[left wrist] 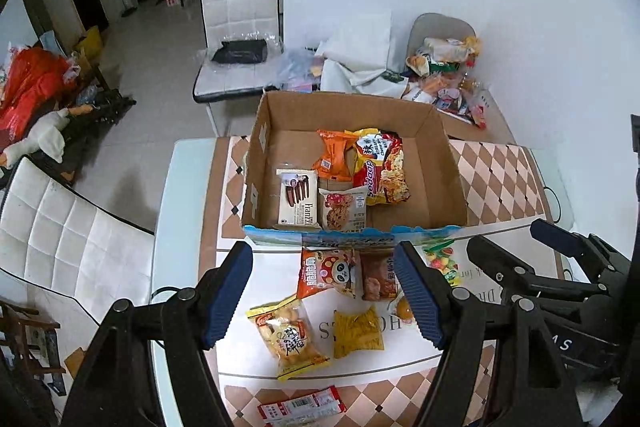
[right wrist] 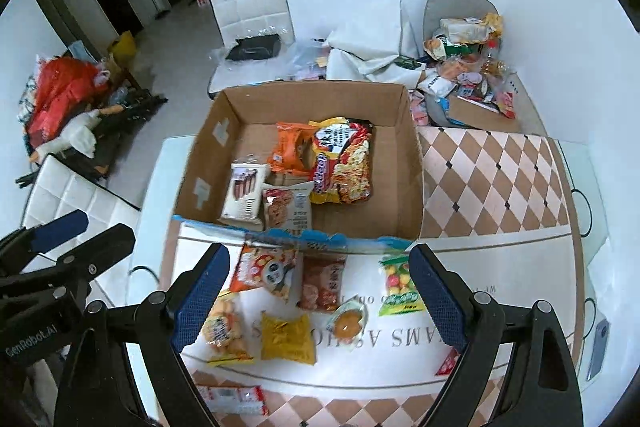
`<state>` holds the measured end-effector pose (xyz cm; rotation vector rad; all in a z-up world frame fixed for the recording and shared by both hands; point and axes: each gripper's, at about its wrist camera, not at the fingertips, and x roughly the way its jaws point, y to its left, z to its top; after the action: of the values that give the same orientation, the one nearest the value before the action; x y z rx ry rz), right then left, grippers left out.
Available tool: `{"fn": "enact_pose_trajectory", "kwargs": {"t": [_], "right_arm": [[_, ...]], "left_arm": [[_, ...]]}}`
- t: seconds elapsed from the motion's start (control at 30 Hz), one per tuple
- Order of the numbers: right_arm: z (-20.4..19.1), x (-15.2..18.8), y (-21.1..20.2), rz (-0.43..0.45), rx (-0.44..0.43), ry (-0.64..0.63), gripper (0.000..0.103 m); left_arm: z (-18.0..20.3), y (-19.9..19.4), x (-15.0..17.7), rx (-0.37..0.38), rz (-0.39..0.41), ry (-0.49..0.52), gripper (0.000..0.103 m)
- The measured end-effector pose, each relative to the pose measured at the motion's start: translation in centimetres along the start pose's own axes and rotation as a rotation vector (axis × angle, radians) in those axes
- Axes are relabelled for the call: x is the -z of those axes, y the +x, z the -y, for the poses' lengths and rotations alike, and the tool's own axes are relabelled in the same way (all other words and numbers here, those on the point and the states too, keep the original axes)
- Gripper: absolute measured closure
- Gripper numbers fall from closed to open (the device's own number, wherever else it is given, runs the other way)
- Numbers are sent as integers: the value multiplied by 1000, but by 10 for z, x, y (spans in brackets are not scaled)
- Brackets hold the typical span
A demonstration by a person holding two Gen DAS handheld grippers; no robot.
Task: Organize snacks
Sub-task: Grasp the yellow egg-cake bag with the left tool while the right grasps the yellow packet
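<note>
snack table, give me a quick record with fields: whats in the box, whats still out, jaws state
box: cardboard box on the table, open top
in box: noodle pack, orange packet, wafer pack, cookie pack
on table: panda snack, brown packet, candy bag, jelly cup, yellow packet, puff bag
left gripper: jaws open, empty
right gripper: jaws open, empty

i see white table (left wrist: 188, 187) with diamond-tile inlay, centre frame. on it: open cardboard box (left wrist: 444, 163) at middle; below box, loose snack packets: panda pack (left wrist: 326, 273), brown pack (left wrist: 378, 277), yellow pack (left wrist: 357, 333), candy bag (right wrist: 400, 285), red-white wrapper (left wrist: 302, 407) at bottom edge.
</note>
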<state>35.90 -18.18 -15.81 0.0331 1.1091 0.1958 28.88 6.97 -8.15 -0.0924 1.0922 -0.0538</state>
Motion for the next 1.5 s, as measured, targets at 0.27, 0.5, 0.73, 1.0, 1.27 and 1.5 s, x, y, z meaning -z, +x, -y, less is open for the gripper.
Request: {"fn": "enact_pose_trajectory", "kwargs": {"t": [0.27, 0.5, 0.73, 1.0, 1.27, 1.5], "right_arm": [[16, 42, 41, -168, -62, 61, 10], [19, 106, 156, -445, -140, 153, 10], [-7, 135, 227, -558, -116, 121, 10], [-29, 153, 262, -599, -48, 61, 24], [-2, 165, 252, -620, 1, 80, 34], [18, 168, 249, -614, -5, 142, 30]], "left_arm": [[-23, 22, 40, -68, -90, -62, 32], [-67, 122, 106, -104, -369, -218, 32], [-95, 187, 142, -110, -480, -320, 32], [-101, 227, 149, -25, -578, -410, 32], [-80, 259, 158, -10, -642, -363, 32], [-79, 272, 167, -41, -650, -329, 32]]}}
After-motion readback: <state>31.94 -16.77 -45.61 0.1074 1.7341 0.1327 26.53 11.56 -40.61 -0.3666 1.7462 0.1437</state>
